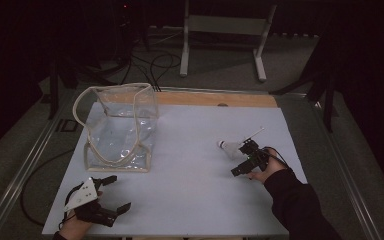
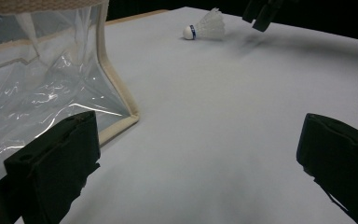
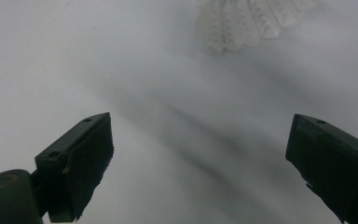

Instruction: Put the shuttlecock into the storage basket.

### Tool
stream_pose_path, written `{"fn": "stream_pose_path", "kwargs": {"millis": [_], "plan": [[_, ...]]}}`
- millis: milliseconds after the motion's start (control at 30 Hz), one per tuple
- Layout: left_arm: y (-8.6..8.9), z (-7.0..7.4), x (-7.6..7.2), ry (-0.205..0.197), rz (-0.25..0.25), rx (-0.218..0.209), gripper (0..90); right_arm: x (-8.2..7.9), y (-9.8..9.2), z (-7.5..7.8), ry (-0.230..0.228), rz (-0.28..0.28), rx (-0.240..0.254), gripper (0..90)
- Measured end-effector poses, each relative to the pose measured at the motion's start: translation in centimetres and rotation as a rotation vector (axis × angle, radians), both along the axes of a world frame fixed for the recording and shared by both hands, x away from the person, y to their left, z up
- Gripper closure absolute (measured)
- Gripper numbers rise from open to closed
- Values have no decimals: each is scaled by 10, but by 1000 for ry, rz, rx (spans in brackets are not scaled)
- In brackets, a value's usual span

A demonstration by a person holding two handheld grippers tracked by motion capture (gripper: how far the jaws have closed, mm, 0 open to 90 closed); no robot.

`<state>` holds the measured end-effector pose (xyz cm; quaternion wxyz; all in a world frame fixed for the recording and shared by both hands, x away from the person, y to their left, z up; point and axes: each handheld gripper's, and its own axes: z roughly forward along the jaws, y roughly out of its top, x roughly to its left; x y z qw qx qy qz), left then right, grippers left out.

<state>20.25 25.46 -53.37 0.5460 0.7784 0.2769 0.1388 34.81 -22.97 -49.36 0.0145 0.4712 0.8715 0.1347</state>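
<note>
The white shuttlecock (image 1: 228, 147) lies on its side on the pale desk (image 1: 190, 180), toward the right half, its round cork tip pointing left and its feather skirt pointing right. In the left gripper view the shuttlecock (image 2: 205, 28) shows a thin blue band around the cork. The right gripper (image 1: 245, 159) sits just beside the skirt, on its near right side, held by a hand in a dark sleeve (image 1: 300, 205). Its 2 jaws stand wide apart and hold nothing; in the right gripper view the right gripper (image 3: 200, 163) has only bare desk between its jaws, with the skirt's feathers (image 3: 251, 21) blurred just beyond them. Whether a jaw touches the feathers I cannot tell.

Well apart, at the near left corner of the desk, the left gripper (image 1: 114, 192) rests low with its 2 jaws spread wide and nothing between them. Just beyond it stands a clear plastic bag (image 1: 120, 127) with cream edging, its mouth open upward, on the left half of the desk.
</note>
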Motion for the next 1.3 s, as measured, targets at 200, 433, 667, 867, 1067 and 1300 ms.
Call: {"fn": "stream_pose_path", "kwargs": {"millis": [200, 433, 667, 867, 1067, 1300], "plan": [[0, 0, 0, -1, -1, 1, 5, 8, 7, -1, 6, 1, -6, 75], [0, 0, 0, 0, -3, 1, 5, 19, 13, 0, 8, -15, -23, 82], [0, -1, 0, 3, -5, 2, 5, 29, 17, -3, 11, -33, -17, 104], [-1, -1, 0, 6, -8, 0, 5, 36, 22, -4, 1, -38, -24, 141], [-1, -1, 0, 6, -9, 0, 5, 42, 25, -6, 8, -41, -14, 200], [-1, -1, 0, 5, -10, 1, 5, 46, 29, -13, 24, -39, -4, 299]]}}
